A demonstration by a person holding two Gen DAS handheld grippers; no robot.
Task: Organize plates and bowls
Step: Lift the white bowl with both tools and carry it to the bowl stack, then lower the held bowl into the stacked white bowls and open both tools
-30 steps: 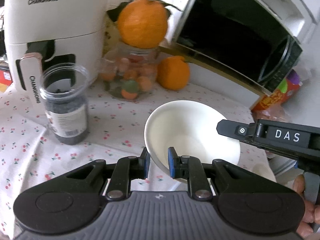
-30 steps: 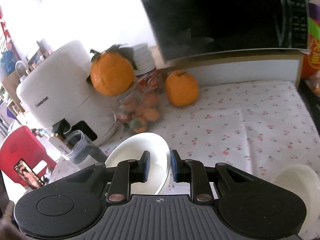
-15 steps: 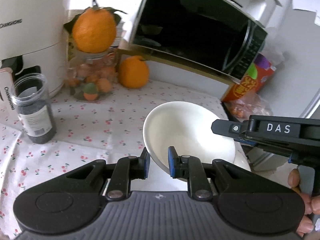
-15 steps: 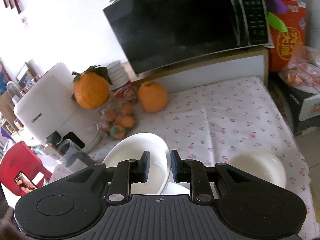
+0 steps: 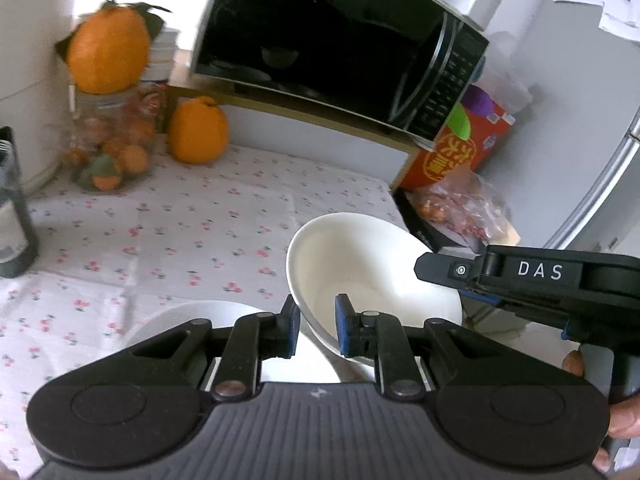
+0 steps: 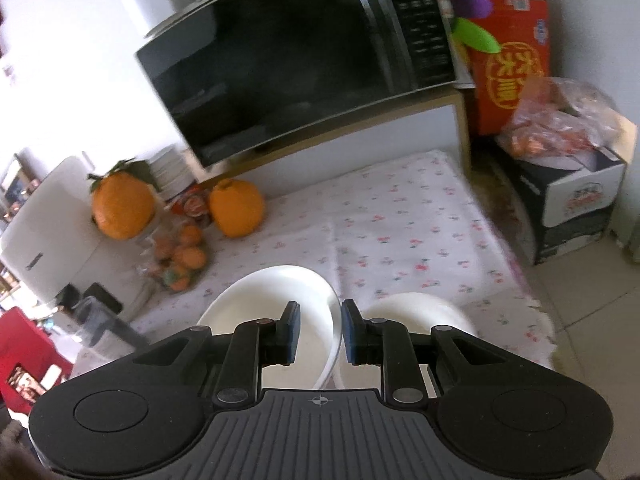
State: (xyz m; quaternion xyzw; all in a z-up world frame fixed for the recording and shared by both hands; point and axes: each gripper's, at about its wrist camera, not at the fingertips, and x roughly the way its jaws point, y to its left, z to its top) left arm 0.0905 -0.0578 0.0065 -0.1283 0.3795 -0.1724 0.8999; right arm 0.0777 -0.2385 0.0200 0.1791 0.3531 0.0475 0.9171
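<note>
My left gripper (image 5: 317,326) is shut on the near rim of a white bowl (image 5: 372,264) and holds it tilted above the table. My right gripper (image 6: 320,330) is shut on the opposite rim of the same white bowl (image 6: 276,296); its body shows at the right of the left wrist view (image 5: 532,280). A second white bowl (image 6: 416,316) sits on the tablecloth under and right of the held bowl; it also shows in the left wrist view (image 5: 192,320), low and left.
A flowered tablecloth (image 6: 400,232) covers the table. At the back stand a microwave (image 6: 288,60), oranges (image 6: 236,208), a fruit jar (image 5: 108,148) and a white air fryer (image 6: 48,232). A dark jar (image 5: 12,216) stands left. Boxes (image 6: 576,200) sit beyond the table's right edge.
Both grippers have carried the white bowl to the right and up, away from the air fryer. The second bowl has come into view beneath it.
</note>
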